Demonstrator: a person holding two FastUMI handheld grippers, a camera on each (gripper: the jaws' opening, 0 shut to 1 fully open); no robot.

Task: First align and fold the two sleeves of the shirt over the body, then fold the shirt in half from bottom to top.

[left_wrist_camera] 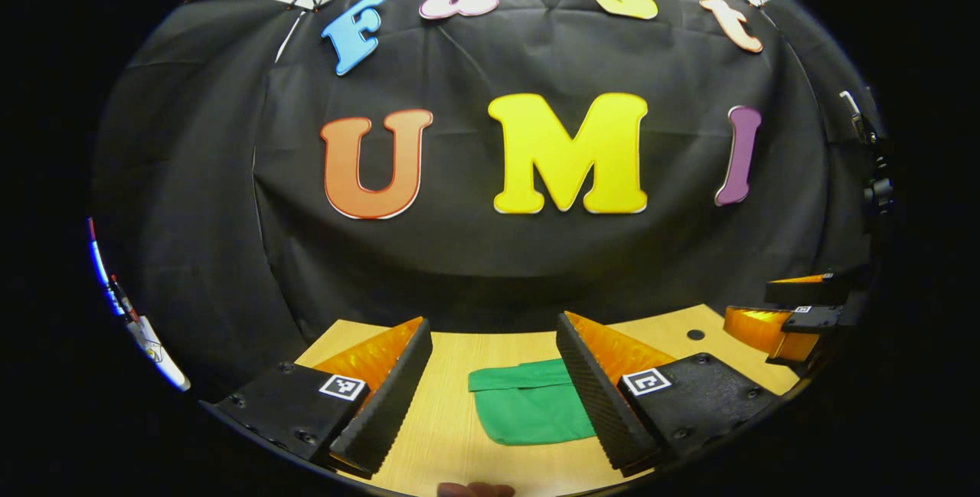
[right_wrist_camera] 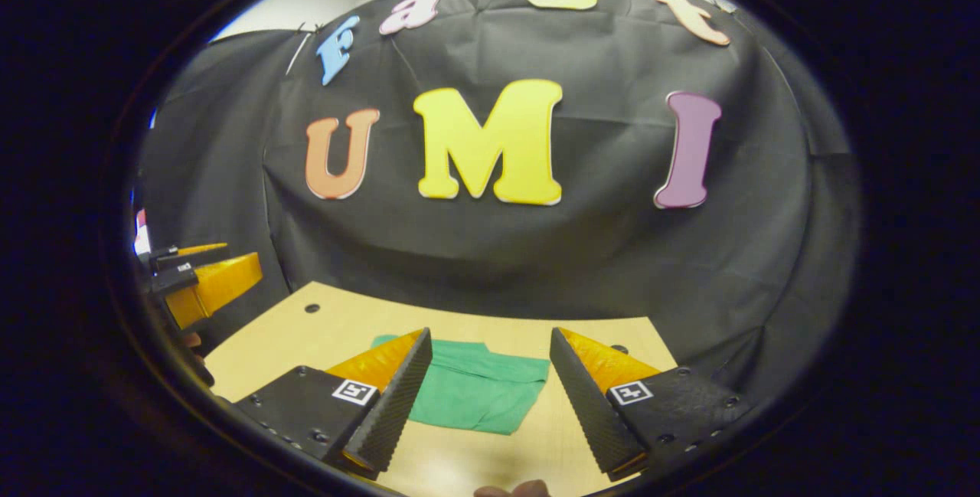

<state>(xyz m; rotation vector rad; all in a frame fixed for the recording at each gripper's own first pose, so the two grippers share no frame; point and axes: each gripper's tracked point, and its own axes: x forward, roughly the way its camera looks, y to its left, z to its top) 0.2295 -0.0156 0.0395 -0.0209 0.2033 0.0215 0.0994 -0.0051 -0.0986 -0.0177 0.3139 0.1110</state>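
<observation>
On the table (left_wrist_camera: pixel 459 436), the green shirt (left_wrist_camera: pixel 530 410) lies folded flat; each tool (left_wrist_camera: pixel 490 382) (right_wrist_camera: pixel 490 390) spread, above it.

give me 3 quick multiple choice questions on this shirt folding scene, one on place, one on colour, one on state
1. Where does the shirt lie?
A. on the wooden table
B. hanging on the booth wall
C. held up in the air

2. What colour is the shirt?
A. red
B. green
C. white

3. How do the jaws of the left gripper and right gripper stand?
A. both open, holding nothing
B. both shut on the shirt
C. one shut on a sleeve

Answers:
1. A: the cloth rests flat on the tabletop in both views.
2. B: it is plainly green against the pale wood.
3. A: each view shows a wide gap between its own fingers, above the shirt and off it.
</observation>
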